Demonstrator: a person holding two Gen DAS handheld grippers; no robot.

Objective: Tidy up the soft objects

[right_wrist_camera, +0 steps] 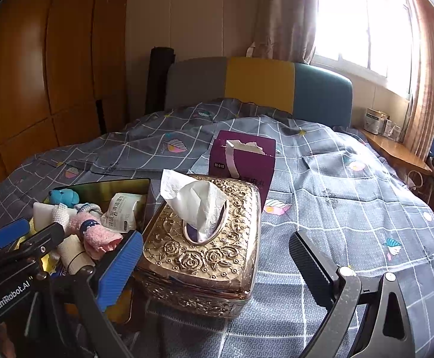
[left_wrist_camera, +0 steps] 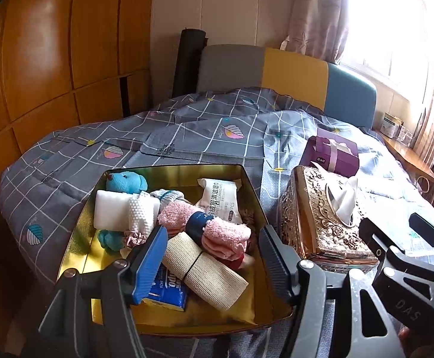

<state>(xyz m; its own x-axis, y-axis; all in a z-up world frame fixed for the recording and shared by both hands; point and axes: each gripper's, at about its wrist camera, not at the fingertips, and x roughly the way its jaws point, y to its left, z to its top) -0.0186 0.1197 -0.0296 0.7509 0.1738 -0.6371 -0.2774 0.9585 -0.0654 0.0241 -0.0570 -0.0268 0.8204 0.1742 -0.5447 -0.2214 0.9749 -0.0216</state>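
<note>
Soft things fill the gold tin (left_wrist_camera: pixel 76 223) on the bed (left_wrist_camera: pixel 52 161); my left tongs (left_wrist_camera: pixel 214 256) and right tongs (right_wrist_camera: pixel 217 265) tilt down, jaws apart, empty.

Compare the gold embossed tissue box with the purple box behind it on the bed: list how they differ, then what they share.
The gold tissue box is shiny with embossed roses; the purple box is plain and matte. A white tissue stands up from the gold box's oval slot; the purple box's top is torn open, with a pale strip hanging down its front. The gold box lies nearer the grippers, the purple farther. Both rest on the checked quilt.
</note>
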